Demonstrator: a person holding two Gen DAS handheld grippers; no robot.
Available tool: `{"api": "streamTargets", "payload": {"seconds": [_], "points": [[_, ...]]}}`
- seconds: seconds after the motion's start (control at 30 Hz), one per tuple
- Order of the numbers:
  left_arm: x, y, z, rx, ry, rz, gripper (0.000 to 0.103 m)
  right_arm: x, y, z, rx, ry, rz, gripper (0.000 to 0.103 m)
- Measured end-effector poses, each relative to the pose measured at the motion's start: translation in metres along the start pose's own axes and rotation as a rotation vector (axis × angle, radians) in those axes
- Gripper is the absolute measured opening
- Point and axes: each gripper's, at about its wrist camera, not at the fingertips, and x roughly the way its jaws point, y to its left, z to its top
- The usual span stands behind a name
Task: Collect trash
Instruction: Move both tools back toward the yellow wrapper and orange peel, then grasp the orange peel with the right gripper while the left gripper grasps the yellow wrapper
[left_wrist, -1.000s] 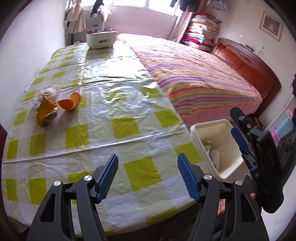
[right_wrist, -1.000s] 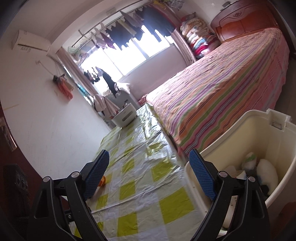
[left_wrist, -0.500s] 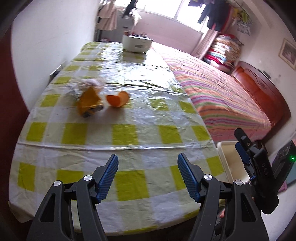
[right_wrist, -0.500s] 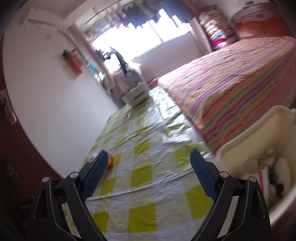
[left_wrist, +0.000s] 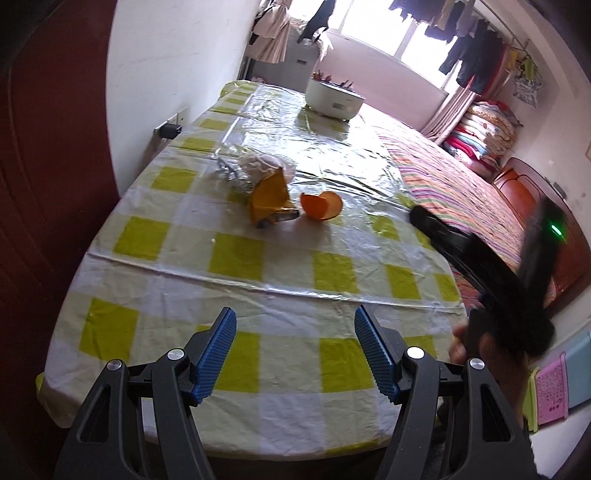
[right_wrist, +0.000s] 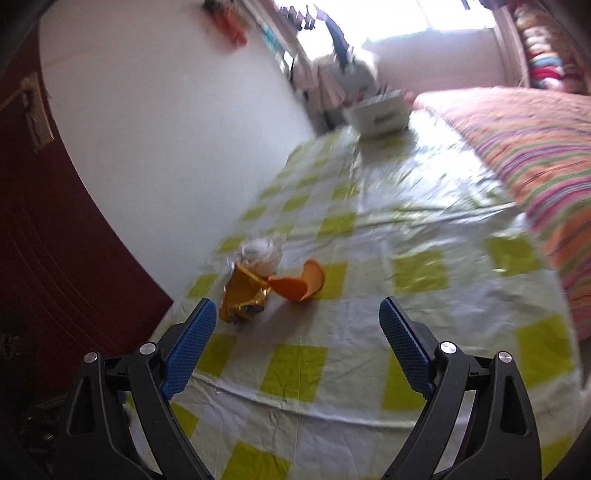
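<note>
Here, three pieces of trash are lying together on the checked tablecloth (left_wrist: 236, 258) toward the wall side: an orange peel (left_wrist: 320, 205), a crumpled yellow wrapper (left_wrist: 271, 203) just beside it, and a clear bag with something white inside (left_wrist: 258, 168) touching the wrapper from behind. None is being held, so collection of these pieces is judged not yet begun. The left gripper (left_wrist: 293, 352) is hovering over the near table edge, jaws wide and empty; the right gripper (right_wrist: 297, 343) is pointing toward the wrapper (right_wrist: 242, 297) and peel (right_wrist: 301, 282), jaws likewise wide and empty. No bin is showing in either view. The wrapper's printing is too small to read.
</note>
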Motion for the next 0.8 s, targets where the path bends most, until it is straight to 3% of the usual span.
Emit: {"api": "streamTargets", "payload": {"seconds": [0.13,0.3,0.6,0.8], "points": [[-0.002,0.009,-0.001,-0.014,0.0,0.009,0.065,0.033,-0.007,0.006,-0.035,0.097,0.041,0.088],[-0.004,0.014,-0.002,-0.015,0.006,0.014,0.065,0.063,-0.011,0.015,-0.086,0.148,0.013,0.088],[-0.001,0.016,-0.004,-0.007,0.023,0.029,0.065,0.104,-0.008,0.013,-0.145,0.255,-0.007,0.074],[0.003,0.012,-0.003,0.006,0.037,0.039,0.065,0.119,-0.01,0.018,-0.14,0.286,-0.001,0.058]]}}
